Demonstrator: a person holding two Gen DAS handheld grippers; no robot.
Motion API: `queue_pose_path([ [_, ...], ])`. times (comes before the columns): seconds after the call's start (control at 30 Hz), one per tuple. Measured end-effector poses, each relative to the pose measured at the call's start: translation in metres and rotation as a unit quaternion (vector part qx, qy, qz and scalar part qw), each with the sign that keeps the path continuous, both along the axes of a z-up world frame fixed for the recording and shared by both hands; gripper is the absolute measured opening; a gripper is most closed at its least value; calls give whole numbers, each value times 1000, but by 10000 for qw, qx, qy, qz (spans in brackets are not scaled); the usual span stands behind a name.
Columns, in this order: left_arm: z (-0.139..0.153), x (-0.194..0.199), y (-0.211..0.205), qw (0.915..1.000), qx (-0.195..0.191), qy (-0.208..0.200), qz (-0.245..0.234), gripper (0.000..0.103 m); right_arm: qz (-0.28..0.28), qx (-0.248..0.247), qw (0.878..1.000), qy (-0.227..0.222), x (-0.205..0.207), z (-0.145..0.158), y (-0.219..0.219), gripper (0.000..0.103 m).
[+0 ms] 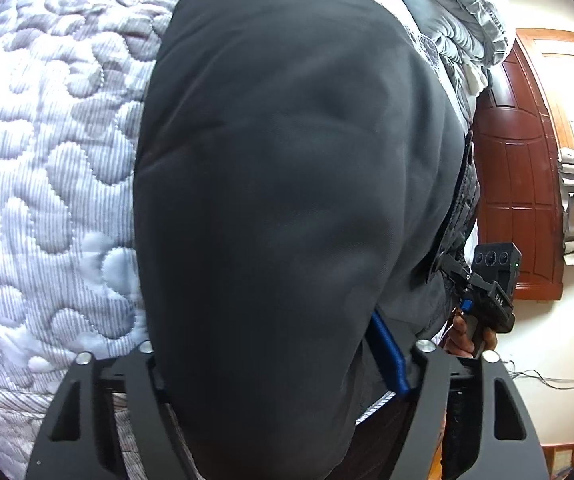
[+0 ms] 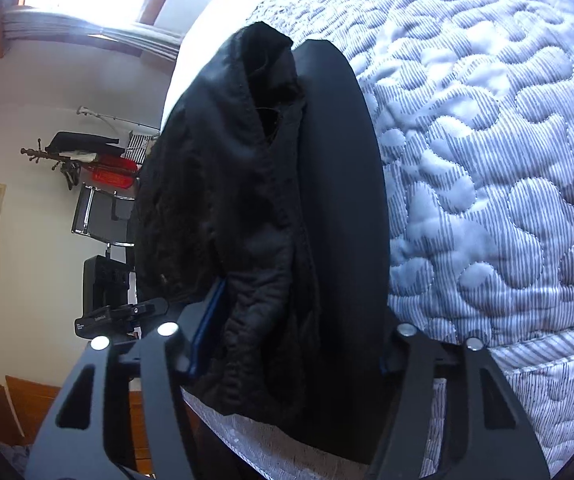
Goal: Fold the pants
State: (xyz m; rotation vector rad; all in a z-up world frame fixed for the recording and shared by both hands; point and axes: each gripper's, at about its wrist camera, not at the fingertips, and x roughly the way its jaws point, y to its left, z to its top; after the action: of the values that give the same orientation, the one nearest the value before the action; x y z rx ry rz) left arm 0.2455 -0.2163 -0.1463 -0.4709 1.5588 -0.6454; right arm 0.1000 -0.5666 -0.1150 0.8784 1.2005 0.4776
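Both of your tongs are clamped on the pants. Your left tongs have their jaws pressed against a thick fold of the dark fabric, with one blue finger pad showing on the side toward the wooden door. Your right tongs grip a bunched edge where a stitched seam and the rougher inner side of the cloth show, a blue pad pressing in from the window side.

From the left wrist view the pants spread as a smooth dark panel over the quilted bed; whether they rest on the quilt or hang just above it cannot be told. From the right wrist view the pants sit near the bed's edge, between the quilting and the room beyond.

Beside the pants, toward the door, your right hand shows around its handle. Folded grey bedding lies at the bed's far end.
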Motion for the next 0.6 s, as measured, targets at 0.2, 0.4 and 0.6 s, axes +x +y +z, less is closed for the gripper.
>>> queue_pose_path([
  [0.2, 12, -3, 5, 9998, -157, -129, 78, 42, -14, -51, 9997, -226, -5, 22, 8, 39],
  [0.4, 18, -7, 10, 9989, -322, -300, 159, 35, -5, -168, 9990, -414, -7, 48, 28, 36],
  [0.6, 26, -13, 20, 9963, -619, -525, 287, 33, 17, -302, 9975, -636, -5, 75, 41, 35],
])
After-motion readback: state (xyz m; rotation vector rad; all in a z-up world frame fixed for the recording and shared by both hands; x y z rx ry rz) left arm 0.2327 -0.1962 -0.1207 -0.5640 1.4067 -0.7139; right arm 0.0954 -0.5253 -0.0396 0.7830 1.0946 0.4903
